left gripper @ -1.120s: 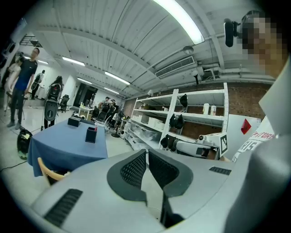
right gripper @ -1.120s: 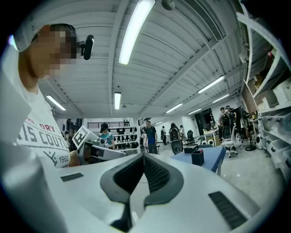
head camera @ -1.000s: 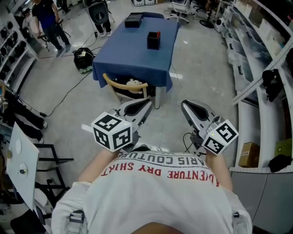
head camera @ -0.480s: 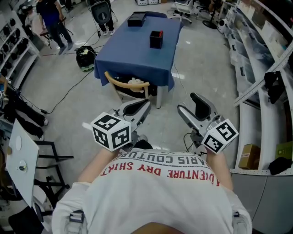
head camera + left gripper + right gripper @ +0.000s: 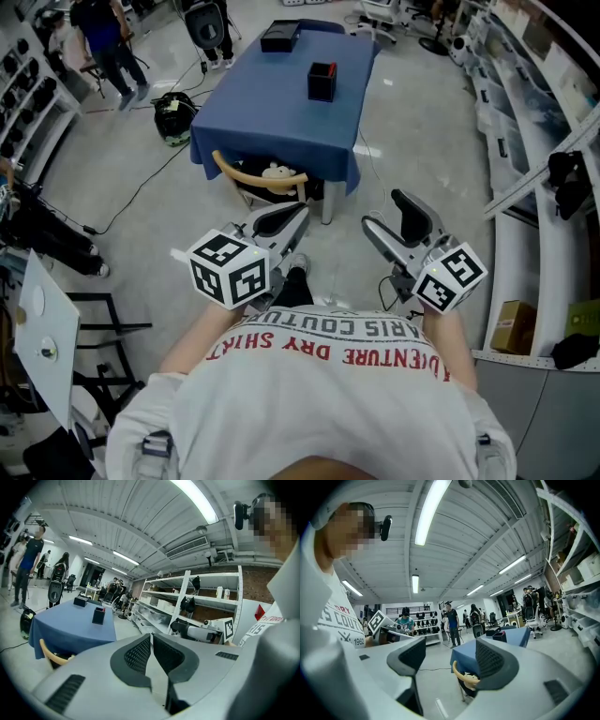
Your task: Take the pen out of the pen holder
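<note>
Head view: open grey floor (image 5: 412, 141) separates both grippers from the blue-clothed table (image 5: 272, 112). A curved wooden chair (image 5: 253, 173) is tucked under the table's near edge. The black square pen holder (image 5: 322, 82), showing a red fleck, stands well beyond reach.

Left gripper view: the left gripper (image 5: 151, 637) has its ribbed jaws together, holding nothing.

Right gripper view: the right gripper (image 5: 450, 644) has its jaws opening, with nothing between them.

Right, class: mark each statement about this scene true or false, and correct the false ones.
1. The pen holder stands on the blue table. True.
2. The right claw grips a pen. False: nothing is between its jaws, which are opening.
3. The left claw is shut and empty. True.
4. The pen holder is the only thing on the table. False: a black box lies at the table's far end.
</note>
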